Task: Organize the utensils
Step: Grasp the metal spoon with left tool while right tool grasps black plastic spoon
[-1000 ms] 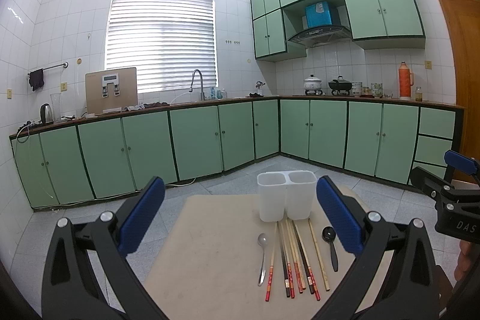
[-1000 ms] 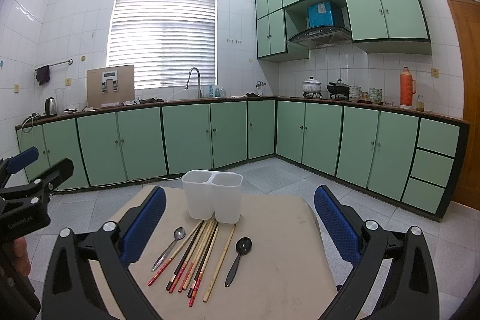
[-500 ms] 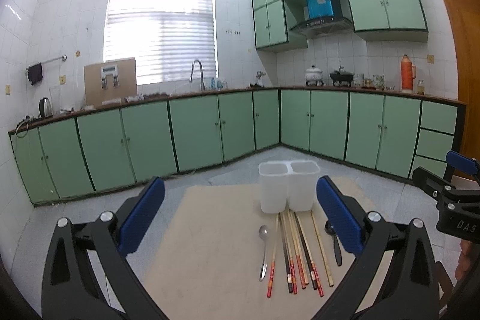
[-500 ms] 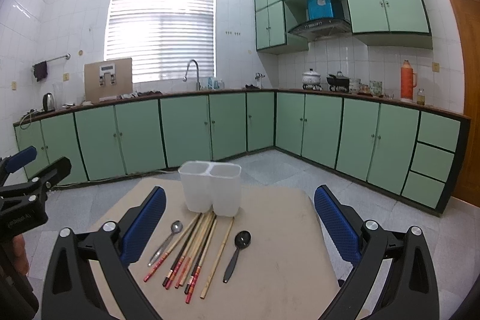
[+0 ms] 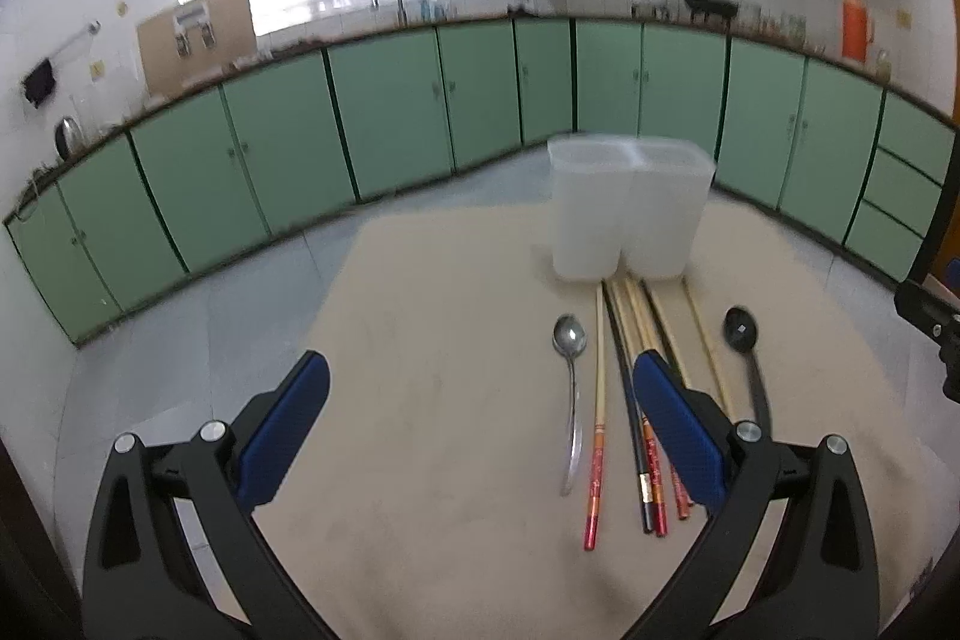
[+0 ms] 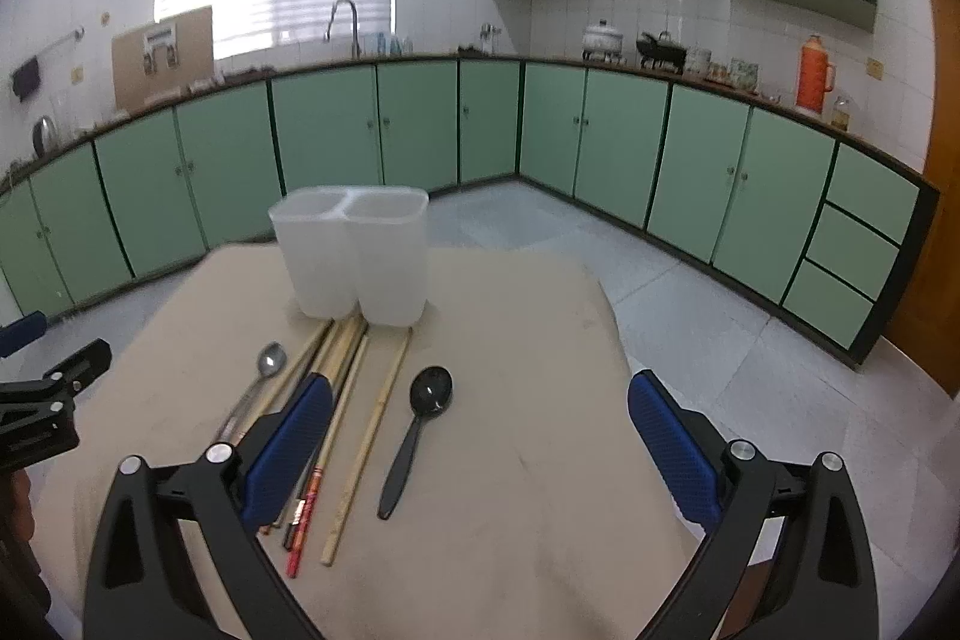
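Utensils lie in a loose row on the beige table (image 6: 540,460), and you hold both tools above them with nothing in either. Your left gripper (image 5: 480,424) fills the bottom of its frame, blue pads wide apart; its right-hand pad (image 5: 678,430) covers part of the chopstick bundle (image 5: 636,340). Your right gripper (image 6: 480,448) is likewise spread wide, and its left-hand pad (image 6: 288,454) overlaps the lower ends of the same chopsticks (image 6: 336,400).

In the left wrist view, the white two-compartment holder (image 5: 627,208) stands upright right of center, both compartments looking empty. Just below it the chopsticks fan toward you, their upper ends at or just beside the holder's base. A metal spoon (image 5: 570,388) lies left of the bundle, bowl pointing toward the holder, and a black spoon (image 5: 744,358) lies to the right, also bowl up-frame.

In the right wrist view, the holder (image 6: 354,250) sits left of center, the metal spoon (image 6: 252,394) lies at the left of the bundle, and the black spoon (image 6: 417,436) rests near the middle of the frame, apart from the nearest pale chopstick. Your other tool pokes in at the left edge here and at the right edge of the left view.

Green cabinets (image 6: 630,142) line the background.
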